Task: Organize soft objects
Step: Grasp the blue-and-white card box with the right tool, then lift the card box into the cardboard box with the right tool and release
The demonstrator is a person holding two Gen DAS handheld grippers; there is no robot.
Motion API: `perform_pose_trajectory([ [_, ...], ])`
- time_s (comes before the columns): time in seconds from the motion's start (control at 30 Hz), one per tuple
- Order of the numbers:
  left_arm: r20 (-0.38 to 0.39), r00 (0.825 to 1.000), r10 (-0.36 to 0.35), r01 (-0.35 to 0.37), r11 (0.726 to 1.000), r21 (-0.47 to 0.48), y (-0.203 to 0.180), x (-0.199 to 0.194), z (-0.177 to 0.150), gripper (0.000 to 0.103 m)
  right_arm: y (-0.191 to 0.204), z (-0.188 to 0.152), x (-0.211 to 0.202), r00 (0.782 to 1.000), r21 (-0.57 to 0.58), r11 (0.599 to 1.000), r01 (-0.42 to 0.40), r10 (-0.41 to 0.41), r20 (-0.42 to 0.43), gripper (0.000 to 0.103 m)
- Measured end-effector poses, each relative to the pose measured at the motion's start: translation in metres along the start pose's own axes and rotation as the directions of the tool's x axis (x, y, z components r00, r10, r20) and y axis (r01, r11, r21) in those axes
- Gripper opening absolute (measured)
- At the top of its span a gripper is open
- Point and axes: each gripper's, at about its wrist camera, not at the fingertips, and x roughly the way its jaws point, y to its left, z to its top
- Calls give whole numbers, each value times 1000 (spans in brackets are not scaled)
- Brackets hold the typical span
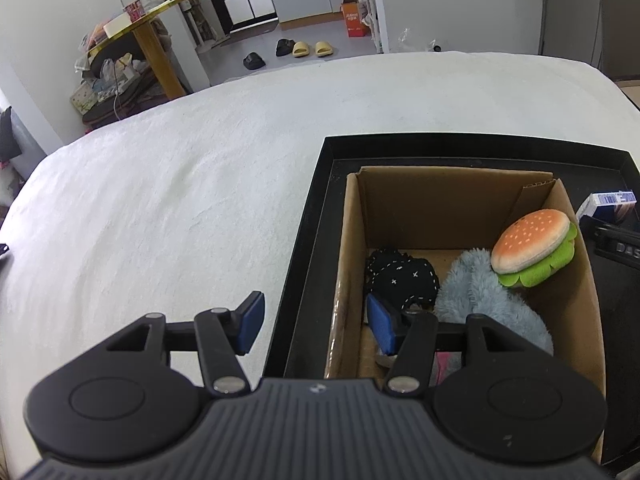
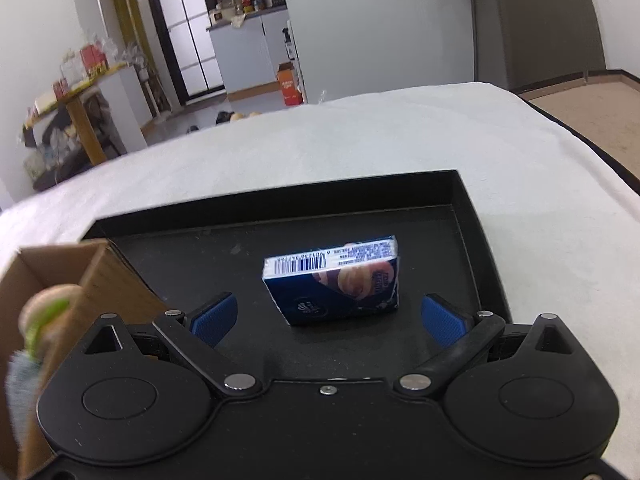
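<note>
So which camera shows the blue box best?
The right wrist view: the blue box lies whole and centred on the black tray. The left wrist view catches only its corner at the right edge.

A wooden shelf table (image 1: pixel 154 46) stands at the upper left of the left wrist view, crowded with jars, red boxes and bags. On the grey floor near the top centre lie two black slippers (image 1: pixel 254 60) and a pair of pale yellow slippers (image 1: pixel 312 49). An orange carton (image 1: pixel 354 16) sits against a white cabinet further right. In the right wrist view, a dark-framed glass door (image 2: pixel 188 32) fills the upper left, beside a kitchen counter (image 2: pixel 248 20) with bottles.
</note>
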Motion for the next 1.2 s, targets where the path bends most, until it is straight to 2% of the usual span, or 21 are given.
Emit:
perform_pose_trajectory([
  [0.2,-1,1000,-1,1,1000,19,-4,3,-1,55,4,1,7,999,-21,999,49,-48,7,99],
  [0.23,-5,1000,0,0,1000,18,-4,3,-1,55,5,0,6,999,-28,998,53,-52,12,96],
  [0.33,-2,1000,-3,3,1000,9,-3,1,-2,55,4,-1,4,1000,-33,999,28,-28,3,71],
  [0.6,25,999,-27,28,1000,-10,3,-15,-5,55,1,-2,-12,999,-13,998,54,-54,-2,71],
  [0.77,-6,998,-55,55,998,5,3,-23,-10,55,0,-4,-32,998,-9,998,59,-59,-5,71],
  [1.2,2,993,-119,119,993,-6,16,-48,-27,55,13,-5,-81,997,-6,998,67,-67,30,71],
])
